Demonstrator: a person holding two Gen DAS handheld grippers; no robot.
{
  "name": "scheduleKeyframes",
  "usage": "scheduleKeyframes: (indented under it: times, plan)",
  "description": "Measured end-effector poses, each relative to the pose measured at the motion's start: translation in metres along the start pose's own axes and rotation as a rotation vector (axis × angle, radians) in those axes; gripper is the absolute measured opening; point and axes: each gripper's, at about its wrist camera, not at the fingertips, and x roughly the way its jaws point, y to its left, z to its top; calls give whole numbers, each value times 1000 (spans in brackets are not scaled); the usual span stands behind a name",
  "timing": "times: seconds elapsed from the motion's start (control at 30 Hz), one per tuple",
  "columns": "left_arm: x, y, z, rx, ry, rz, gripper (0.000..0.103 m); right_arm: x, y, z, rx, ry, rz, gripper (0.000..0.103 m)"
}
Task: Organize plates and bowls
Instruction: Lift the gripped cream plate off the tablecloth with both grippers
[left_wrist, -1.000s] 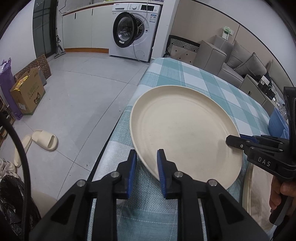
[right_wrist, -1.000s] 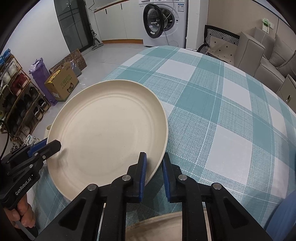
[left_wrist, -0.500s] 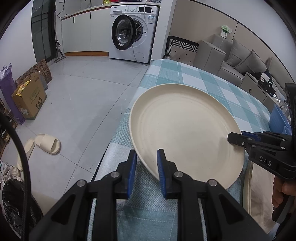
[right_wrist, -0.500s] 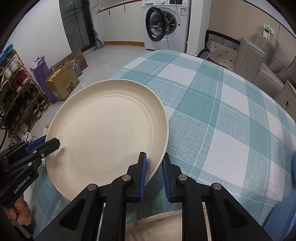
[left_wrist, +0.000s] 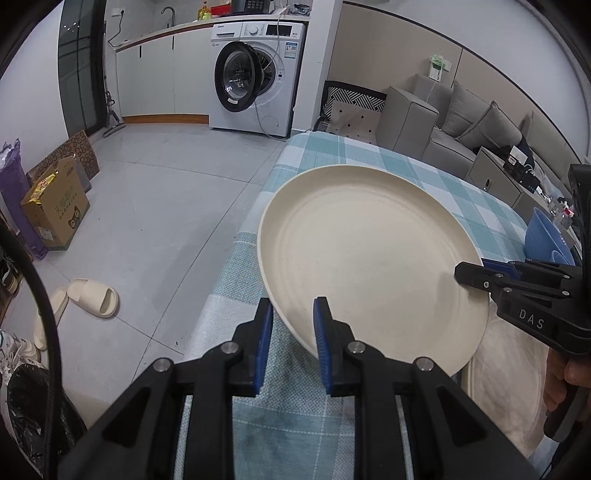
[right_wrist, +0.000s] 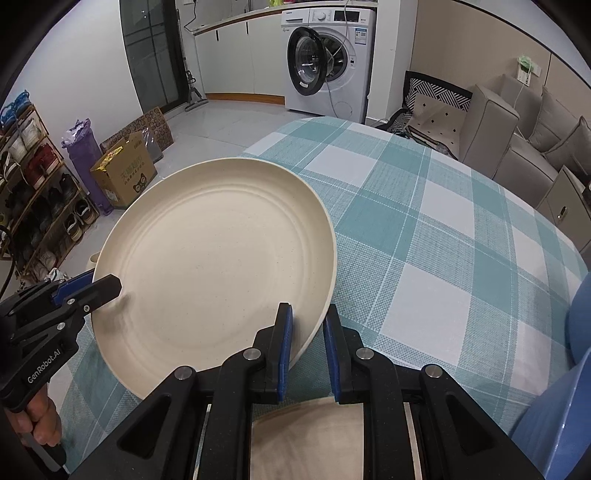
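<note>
A large cream plate (left_wrist: 365, 258) is held in the air above the checked tablecloth, gripped on two sides. My left gripper (left_wrist: 293, 314) is shut on its near rim; my right gripper shows at the plate's right edge (left_wrist: 476, 273). In the right wrist view the same plate (right_wrist: 218, 266) is clamped at its near rim by my right gripper (right_wrist: 308, 325), and the left gripper (right_wrist: 96, 288) clamps its left edge. A second cream plate (right_wrist: 306, 439) lies on the table below. Blue bowls (left_wrist: 543, 236) stand at the right.
The table with the teal checked cloth (right_wrist: 443, 229) ends at its left edge (left_wrist: 236, 258) above the tiled floor. A blue bowl (right_wrist: 576, 369) sits close to my right gripper. A washing machine (left_wrist: 255, 77), a sofa (left_wrist: 461, 122) and a cardboard box (left_wrist: 55, 206) stand beyond.
The plate, held by both grippers, has risen a little and drifted right, over the second plate. Both grips are unchanged.
</note>
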Motion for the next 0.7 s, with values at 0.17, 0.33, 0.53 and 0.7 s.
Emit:
scheduleKeyframes:
  times: [0.17,0.33,0.53,0.7]
  plan:
    - [-9,-7,1,12,-12,-15,21,-15,-4,-3,5,-18,-10,17]
    - [-16,-14,1,27,-15,-30,21,-28,-11,-8,17,-30,-15,17]
    - [-24,-22,1,46,-25,-44,21,-45,-17,-16,29,-48,-23,17]
    - [-32,-30,1,62,-34,-65,21,-57,-23,-24,46,-57,-23,18]
